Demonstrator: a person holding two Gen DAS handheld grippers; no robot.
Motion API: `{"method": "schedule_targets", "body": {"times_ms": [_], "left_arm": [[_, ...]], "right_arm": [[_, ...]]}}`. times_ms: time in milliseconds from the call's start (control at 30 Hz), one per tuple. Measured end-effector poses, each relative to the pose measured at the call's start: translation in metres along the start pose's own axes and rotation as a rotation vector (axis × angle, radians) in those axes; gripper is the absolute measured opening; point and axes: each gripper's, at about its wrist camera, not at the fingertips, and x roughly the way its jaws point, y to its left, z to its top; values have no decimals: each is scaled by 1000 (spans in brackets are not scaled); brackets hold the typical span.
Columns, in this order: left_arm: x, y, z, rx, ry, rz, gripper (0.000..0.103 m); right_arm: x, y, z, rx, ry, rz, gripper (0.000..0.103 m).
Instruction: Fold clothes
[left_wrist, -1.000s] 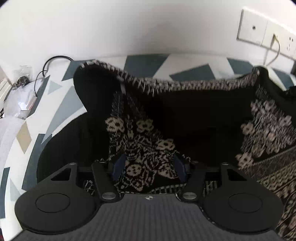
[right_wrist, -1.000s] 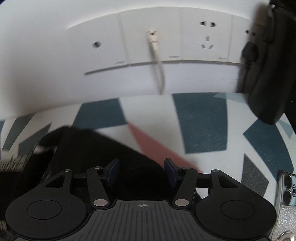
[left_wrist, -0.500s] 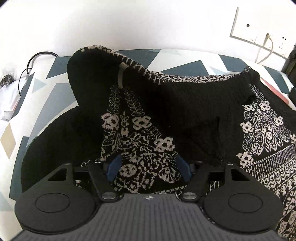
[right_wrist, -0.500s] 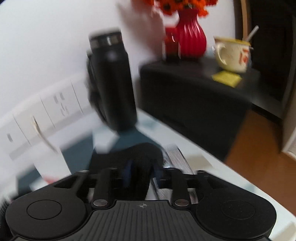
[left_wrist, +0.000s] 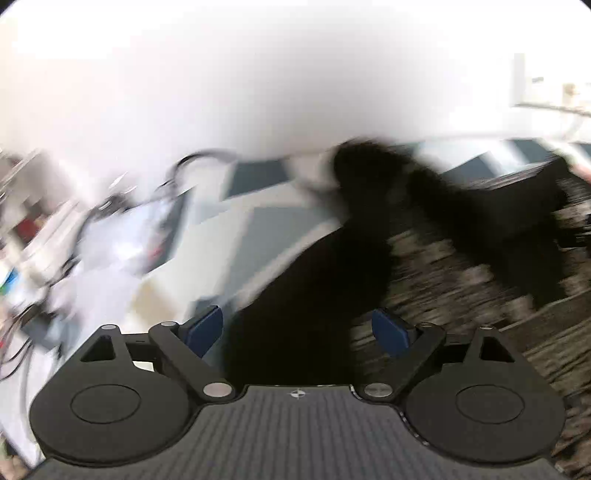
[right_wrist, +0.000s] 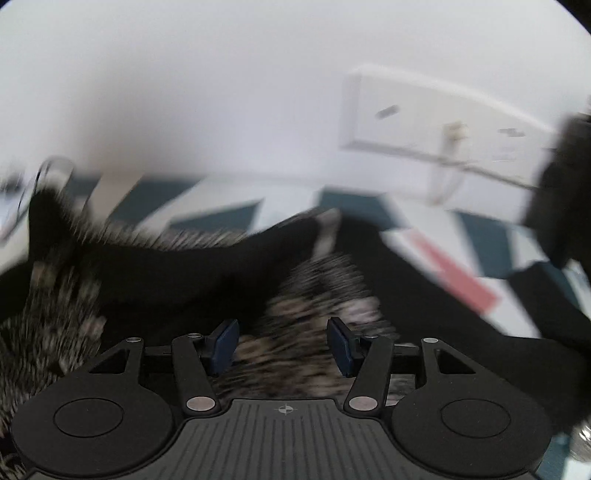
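**Both grippers spread over a black patterned sweater, both views blurred**

Left wrist view: the left gripper (left_wrist: 297, 330) has its two blue-padded fingers (left_wrist: 205, 326) set wide apart, with nothing pinched between them. A black knitted sweater (left_wrist: 369, 236) with a pale woven pattern lies on the table (left_wrist: 258, 225), which carries a white cloth with blue-grey geometric shapes. Plain black fabric sits below the gap between the fingers and runs up towards the far edge by the white wall (left_wrist: 221, 74); the patterned part spreads towards the right edge. At the left edge are dark cables (left_wrist: 192, 162) and a pale heap too smeared to name.

Right wrist view: the right gripper (right_wrist: 282, 347) is also parted, gripping nothing. The sweater (right_wrist: 177, 273) fills the near and left part of the table (right_wrist: 229, 210), its patterned knit directly under the fingers. A red shape in the cloth shows at the right. Socket plates (right_wrist: 436, 118) sit on the wall with a white cable (right_wrist: 448, 155) hanging from one. A dark object (right_wrist: 565, 184) stands at the far right, too blurred to identify.
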Motion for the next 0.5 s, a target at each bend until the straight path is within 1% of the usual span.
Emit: {"method": "schedule_targets", "body": {"times_ms": [33, 167, 233, 267, 300, 333, 367, 400, 433, 500], "left_arm": [[7, 10, -5, -21, 32, 16, 90], [28, 32, -26, -102, 154, -52, 90], [26, 33, -33, -126, 157, -75, 90], [25, 34, -36, -138, 159, -86, 90], [25, 33, -37, -152, 168, -96, 90], [25, 33, -38, -164, 176, -103, 90], [24, 33, -38, -174, 182, -109, 90], [24, 32, -39, -185, 188, -115, 90], [23, 32, -39, -195, 193, -121, 90], [23, 33, -40, -208, 207, -136, 90]], "right_arm": [[5, 7, -1, -14, 11, 14, 49], [25, 33, 7, -105, 13, 35, 50], [35, 43, 18, -124, 17, 47, 52], [41, 45, 28, -119, 12, 53, 56], [48, 47, 38, -110, 6, 59, 54], [54, 49, 48, -102, -1, 65, 51], [56, 45, 61, -42, -41, 65, 44], [57, 40, 74, 26, -86, 64, 43], [59, 36, 87, 95, -131, 62, 44], [50, 40, 89, 95, -145, 84, 54]]}}
